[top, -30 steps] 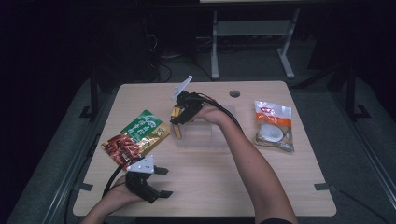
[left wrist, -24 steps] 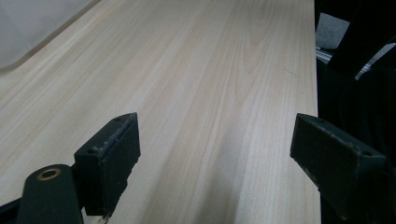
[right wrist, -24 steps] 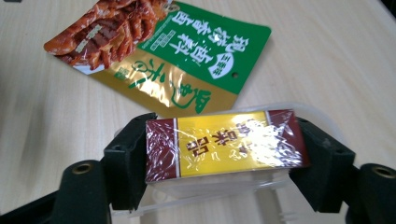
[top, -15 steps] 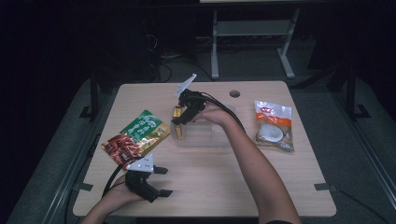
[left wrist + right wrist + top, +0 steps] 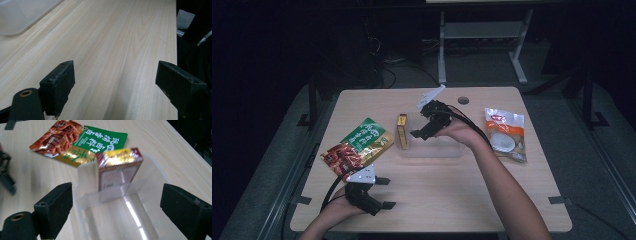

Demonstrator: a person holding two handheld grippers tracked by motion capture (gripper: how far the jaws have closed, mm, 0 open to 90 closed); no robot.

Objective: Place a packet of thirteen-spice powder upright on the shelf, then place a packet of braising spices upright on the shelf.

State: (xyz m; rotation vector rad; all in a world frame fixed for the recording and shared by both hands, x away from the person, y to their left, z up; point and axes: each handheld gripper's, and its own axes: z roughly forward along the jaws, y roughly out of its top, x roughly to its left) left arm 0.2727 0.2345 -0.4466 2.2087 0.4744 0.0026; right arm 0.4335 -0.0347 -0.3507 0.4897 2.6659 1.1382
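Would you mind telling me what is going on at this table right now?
A person is packing a clear plastic bin with two handheld grippers. The right gripper hovers open over the bin, where a small yellow box stands upright at one end. The left gripper rests open near the table's front edge. A green seasoning packet and a white pouch lie outside the bin.

Looks like a lab or test room, not a home. Bare light-wood table [image 5: 492, 200] with a cable hole [image 5: 463, 100] at the far edge, dark floor all round, loose cables [image 5: 399, 67] on the floor, and a grey metal stand [image 5: 482, 35] at the far side.
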